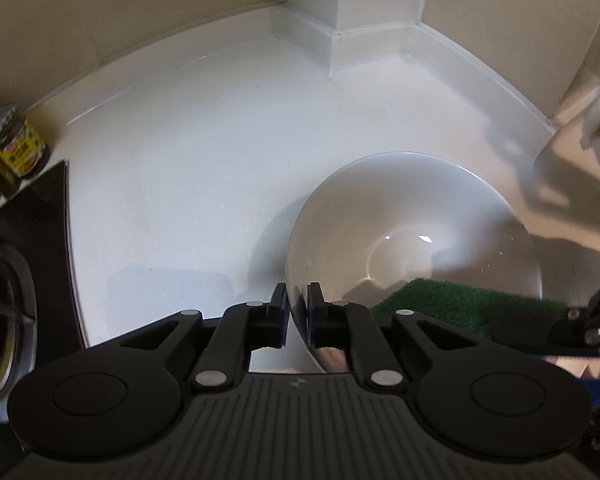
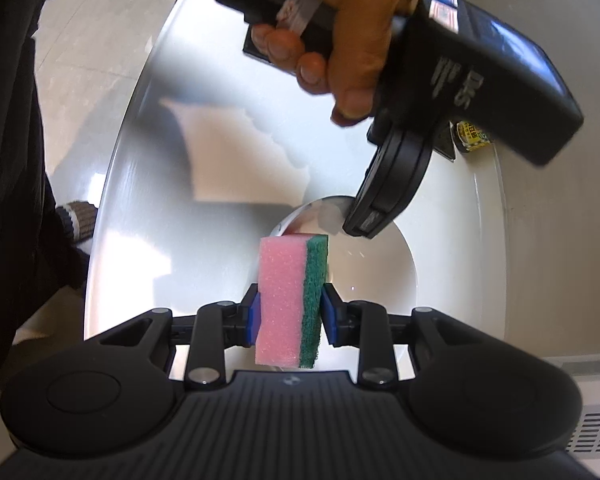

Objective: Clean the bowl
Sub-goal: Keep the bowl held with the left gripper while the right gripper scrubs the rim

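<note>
White bowl (image 1: 416, 236) on white counter (image 1: 204, 184), rim pinched by left gripper (image 1: 298, 300) so it is steadied. Pink-green sponge (image 2: 292, 304) clamped in right gripper (image 2: 288, 316), scourer side at the bowl interior for scrubbing.

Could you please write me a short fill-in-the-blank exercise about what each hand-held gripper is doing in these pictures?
1. The left hand-held gripper is clamped on the rim of the white ____.
2. The right hand-held gripper holds a sponge that is pink on one side and ____ on the other.
3. The bowl rests on a ____ countertop.

Missing words: bowl; green; white
</note>
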Tool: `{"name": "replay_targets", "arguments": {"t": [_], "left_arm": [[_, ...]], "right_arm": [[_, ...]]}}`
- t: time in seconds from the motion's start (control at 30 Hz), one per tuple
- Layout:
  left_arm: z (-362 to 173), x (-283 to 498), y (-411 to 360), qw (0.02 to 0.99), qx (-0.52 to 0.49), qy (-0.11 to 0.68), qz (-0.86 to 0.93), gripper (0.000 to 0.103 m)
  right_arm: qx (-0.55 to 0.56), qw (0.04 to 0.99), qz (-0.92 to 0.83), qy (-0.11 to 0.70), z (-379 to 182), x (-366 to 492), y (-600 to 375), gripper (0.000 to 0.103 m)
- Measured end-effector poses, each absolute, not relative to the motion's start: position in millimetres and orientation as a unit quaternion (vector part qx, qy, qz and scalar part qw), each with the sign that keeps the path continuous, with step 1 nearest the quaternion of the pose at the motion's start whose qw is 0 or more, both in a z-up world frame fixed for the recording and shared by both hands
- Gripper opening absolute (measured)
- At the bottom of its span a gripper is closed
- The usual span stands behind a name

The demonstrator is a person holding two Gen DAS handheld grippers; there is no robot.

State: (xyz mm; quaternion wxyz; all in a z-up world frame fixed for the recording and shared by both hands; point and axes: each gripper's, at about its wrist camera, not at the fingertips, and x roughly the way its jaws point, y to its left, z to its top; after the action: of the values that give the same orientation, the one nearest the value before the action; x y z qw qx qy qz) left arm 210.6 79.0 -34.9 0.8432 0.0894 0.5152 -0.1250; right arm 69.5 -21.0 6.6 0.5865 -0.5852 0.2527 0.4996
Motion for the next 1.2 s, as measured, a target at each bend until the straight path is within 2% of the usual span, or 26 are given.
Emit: {"name": "replay_targets", "arguments": {"t": [0.17,0.3,0.47,0.73,1.2], "left_arm": [[-36,230,69,0.832,0.139,0.51,-0.17,0.011],[-39,233,59,0.831,0.173,0.501,-0.167,0.014],[-37,226,64,0.838,0.134,0.511,-0.134,0.013],[-32,197,83,0.854,0.045,0.508,-0.102,0.013],[-44,220,77,0.836,0.095,0.523,-0.136,0.01]], "right_arm": [[-0.562,0.606,0.499,0.26,8,74,-10,0.027],[-0.603,0.577,0.493,0.245,7,73,-11,0.027],[-0.639,0.548,0.484,0.241,-16,68,-1,0.027],[-0.621,0.567,0.481,0.247,-14,74,-6,0.027],[-0.572,0.601,0.492,0.265,4,83,1,0.028]]}}
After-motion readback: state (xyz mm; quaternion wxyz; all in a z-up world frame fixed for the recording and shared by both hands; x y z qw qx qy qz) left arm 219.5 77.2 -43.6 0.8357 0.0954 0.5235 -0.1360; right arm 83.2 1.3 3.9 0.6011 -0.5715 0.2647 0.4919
